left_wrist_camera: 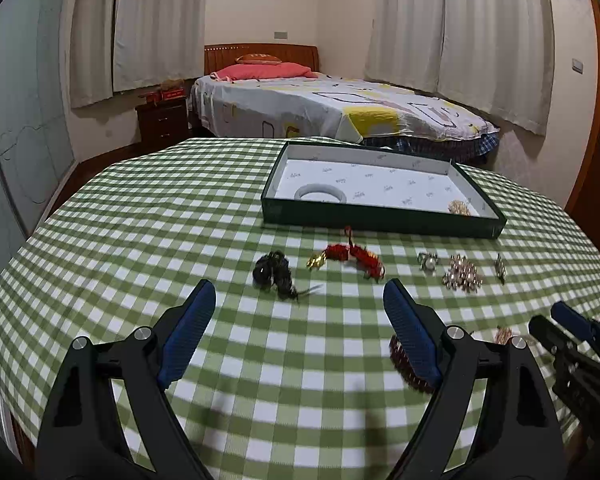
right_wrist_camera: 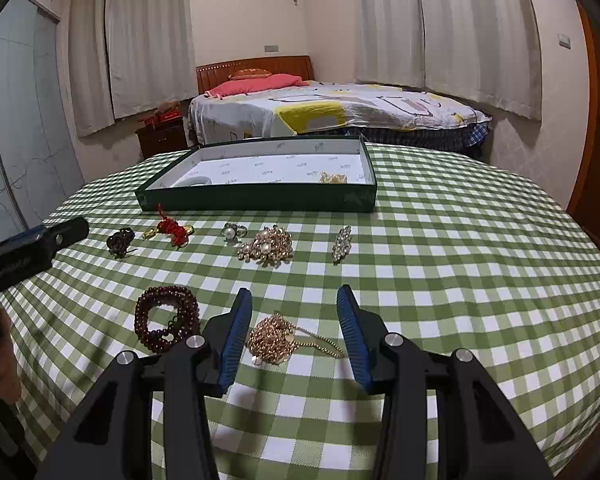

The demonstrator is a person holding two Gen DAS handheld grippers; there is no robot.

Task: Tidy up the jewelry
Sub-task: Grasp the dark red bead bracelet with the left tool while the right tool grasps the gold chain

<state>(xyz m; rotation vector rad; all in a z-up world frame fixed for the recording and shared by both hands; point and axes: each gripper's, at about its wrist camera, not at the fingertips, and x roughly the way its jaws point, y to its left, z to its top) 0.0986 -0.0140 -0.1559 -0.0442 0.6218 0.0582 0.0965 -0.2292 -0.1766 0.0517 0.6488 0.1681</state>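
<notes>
A dark green tray [left_wrist_camera: 380, 224] [right_wrist_camera: 260, 200] with a white lining holds a white bangle [left_wrist_camera: 320, 193] and a gold piece [left_wrist_camera: 459, 208]. On the checked cloth lie a black beaded piece [left_wrist_camera: 274, 272], a red knotted piece [left_wrist_camera: 352, 256], a pearl ring [right_wrist_camera: 233, 232], a pearl cluster [right_wrist_camera: 268, 246], a crystal brooch [right_wrist_camera: 341, 243], a dark red bead bracelet [right_wrist_camera: 166, 318] and a gold chain [right_wrist_camera: 274, 338]. My left gripper [left_wrist_camera: 300, 292] is open, just short of the black piece. My right gripper [right_wrist_camera: 294, 296] is open, its fingers on either side of the gold chain.
The table [right_wrist_camera: 460, 280] has a green and white checked cloth and drops off at the far and side edges. A bed [left_wrist_camera: 320, 100] and a nightstand [left_wrist_camera: 160, 120] stand beyond it. The right gripper also shows at the left wrist view's right edge [left_wrist_camera: 572, 332].
</notes>
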